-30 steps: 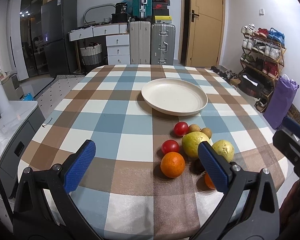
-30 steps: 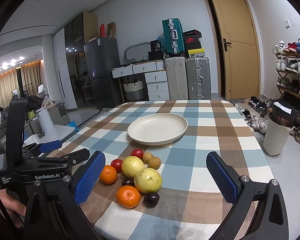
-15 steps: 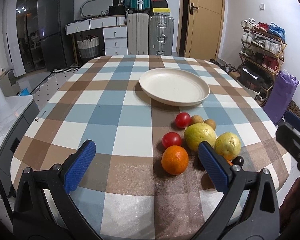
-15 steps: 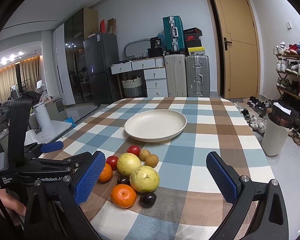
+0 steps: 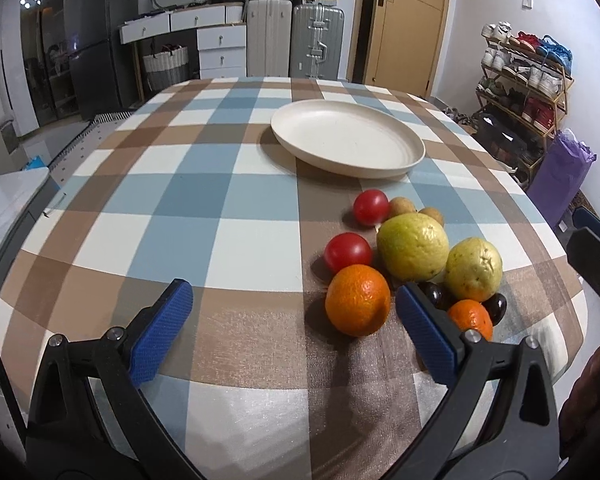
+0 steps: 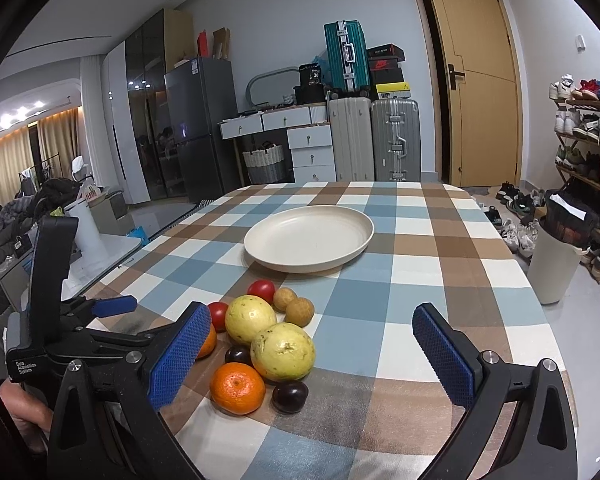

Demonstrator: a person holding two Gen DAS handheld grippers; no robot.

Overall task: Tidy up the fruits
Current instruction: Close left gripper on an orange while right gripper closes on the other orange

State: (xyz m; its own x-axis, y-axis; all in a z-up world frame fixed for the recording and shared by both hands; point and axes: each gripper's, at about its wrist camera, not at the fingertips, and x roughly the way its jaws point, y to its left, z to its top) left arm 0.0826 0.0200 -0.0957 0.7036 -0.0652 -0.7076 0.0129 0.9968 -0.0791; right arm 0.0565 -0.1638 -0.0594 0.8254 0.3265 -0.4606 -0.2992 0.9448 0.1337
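The surface (image 5: 228,184) was the biggest thing, a round one covered with a cloth of blue, brown and white squares. On it, toward the far side, sat a big cream plate (image 5: 348,138) with nothing on it.

The left claw (image 5: 294,326) hung low over the near edge of the surface. Its two blue fingers (image 5: 162,330) were spread wide apart and held nothing. The right claw (image 6: 320,352) was also spread wide and held nothing. It hung over the near edge too, and the left claw showed at the left side of its view.

All the fruits lay in one bunch on the surface, close in front of the plate but not touching it. Two big yellow-green fruits (image 5: 414,247) lay side by side in the middle of the bunch. The big orange (image 5: 358,305) lay on the near left side, between the left claw's fingers in that view, with nothing squeezing it. A smaller orange (image 5: 470,317) sat partly hidden behind the left claw's right finger. Two red tomatoes (image 5: 349,252) lay on the left of the bunch, one nearer the plate than the other. Two small brown round fruits (image 6: 299,311) lay touching each other on the plate side. Two dark plums (image 6: 290,396) were the smallest, tucked near the small orange.
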